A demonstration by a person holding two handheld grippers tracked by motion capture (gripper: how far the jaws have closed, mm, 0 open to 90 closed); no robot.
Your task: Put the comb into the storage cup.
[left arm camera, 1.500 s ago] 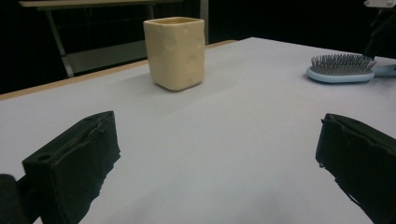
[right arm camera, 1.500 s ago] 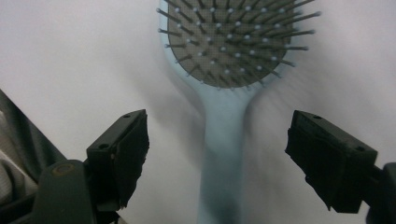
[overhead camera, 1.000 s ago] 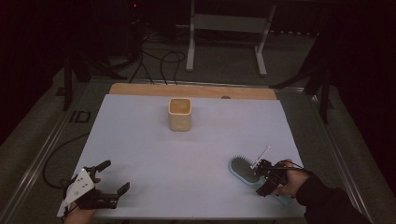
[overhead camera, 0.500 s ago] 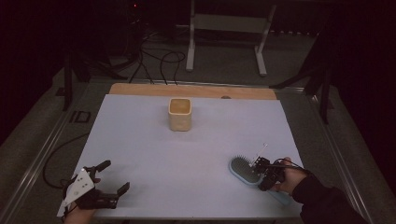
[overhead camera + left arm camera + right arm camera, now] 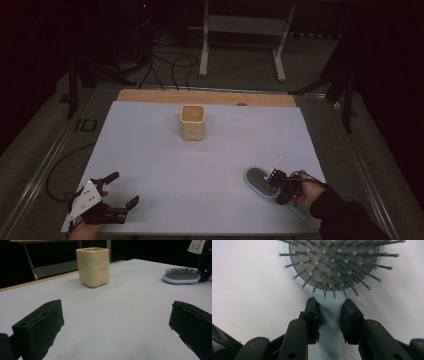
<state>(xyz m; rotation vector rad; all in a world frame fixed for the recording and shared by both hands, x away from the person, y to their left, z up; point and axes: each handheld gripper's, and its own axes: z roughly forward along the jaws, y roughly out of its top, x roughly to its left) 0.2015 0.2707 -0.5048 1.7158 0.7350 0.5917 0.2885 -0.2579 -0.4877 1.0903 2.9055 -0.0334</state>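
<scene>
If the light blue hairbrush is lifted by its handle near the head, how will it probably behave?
The hairbrush looks like rigid plastic, so it should stay stiff. The right gripper, whose jaws have just been closing, has its pads against the narrow handle right below the head, so the brush may pivot a little. The smooth handle could slip. Lying flat with bristles up, it seems unlikely to roll.

Right gripper jaws have just been closing, now clamped on pale blue hairbrush handle, just below bristle pad. Brush lies bristles-up on white table.
</scene>
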